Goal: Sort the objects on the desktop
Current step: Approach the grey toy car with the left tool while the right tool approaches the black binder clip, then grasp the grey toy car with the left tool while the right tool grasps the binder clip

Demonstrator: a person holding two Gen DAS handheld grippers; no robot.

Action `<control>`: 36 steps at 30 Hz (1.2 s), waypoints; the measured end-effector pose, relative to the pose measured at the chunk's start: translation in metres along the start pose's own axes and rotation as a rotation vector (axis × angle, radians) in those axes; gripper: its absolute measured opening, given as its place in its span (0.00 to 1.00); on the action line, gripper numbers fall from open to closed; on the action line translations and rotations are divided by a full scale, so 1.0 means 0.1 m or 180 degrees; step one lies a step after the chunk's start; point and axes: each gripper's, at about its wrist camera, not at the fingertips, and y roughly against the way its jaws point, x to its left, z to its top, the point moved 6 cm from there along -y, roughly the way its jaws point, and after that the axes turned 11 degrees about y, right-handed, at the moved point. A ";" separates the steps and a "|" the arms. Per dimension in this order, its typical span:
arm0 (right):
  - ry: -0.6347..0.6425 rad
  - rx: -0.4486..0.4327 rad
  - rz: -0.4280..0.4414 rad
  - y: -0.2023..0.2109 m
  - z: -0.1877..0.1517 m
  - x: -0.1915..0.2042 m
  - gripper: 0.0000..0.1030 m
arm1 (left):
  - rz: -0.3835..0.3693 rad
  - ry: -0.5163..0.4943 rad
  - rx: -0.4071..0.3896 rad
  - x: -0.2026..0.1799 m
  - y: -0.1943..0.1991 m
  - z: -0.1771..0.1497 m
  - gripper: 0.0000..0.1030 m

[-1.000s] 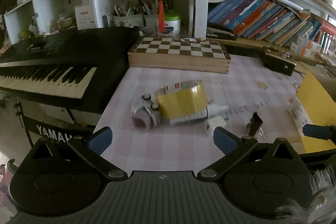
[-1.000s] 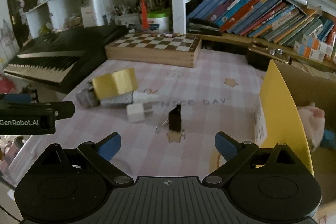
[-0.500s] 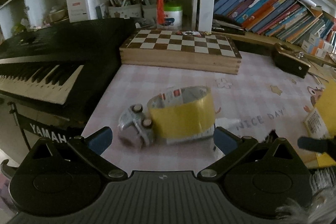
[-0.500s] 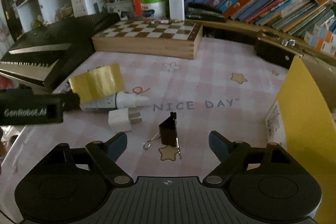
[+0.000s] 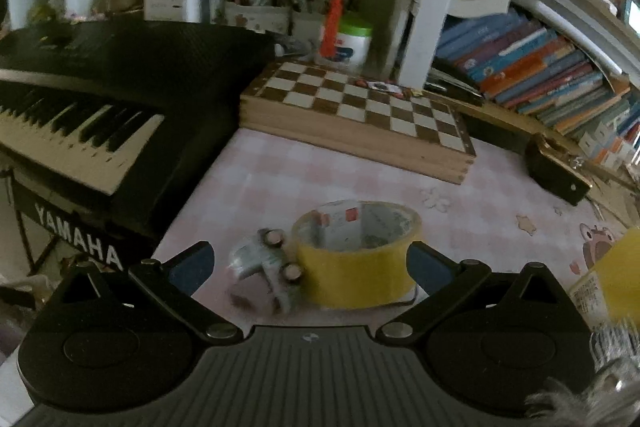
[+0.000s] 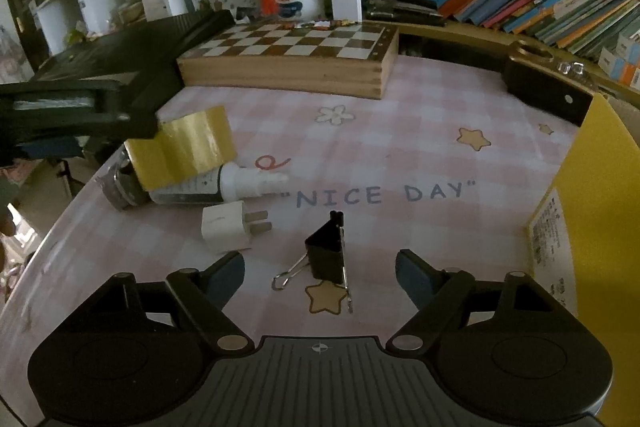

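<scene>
Left wrist view: the left gripper [image 5: 308, 265] has moved in close. Its wide-open jaws now sit around one yellow tape roll [image 5: 356, 251] and hold nothing. One small toy [image 5: 266, 267], maybe a car, touches the roll.

Right wrist view: the right gripper [image 6: 320, 277] came lower, jaws closing around one black binder clip [image 6: 328, 257], not touching yet. One white plug [image 6: 228, 227], one glue tube [image 6: 216, 185], one yellow box [image 6: 600, 211] nearby.

Bare table [image 6: 400, 147] lies open between the chessboard box [image 6: 288, 67] at its far edge and the binder clip [image 6: 326, 259]. The keyboard [image 5: 100, 115] blocks the left edge, the yellow box [image 6: 600, 211] the right.
</scene>
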 end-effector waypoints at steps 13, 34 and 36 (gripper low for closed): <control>0.0017 0.0065 0.0108 -0.09 0.00 0.01 0.71 | 0.0478 -0.0113 0.0209 0.14 -0.50 -0.09 0.69; 0.0159 0.0024 -0.0022 -0.19 -0.01 0.04 0.38 | -0.0085 0.0163 0.0196 0.12 0.05 -0.27 0.47; 0.0147 -0.0013 -0.0043 -0.13 -0.01 0.03 0.37 | -0.0192 0.0232 0.0202 0.11 0.16 -0.30 0.47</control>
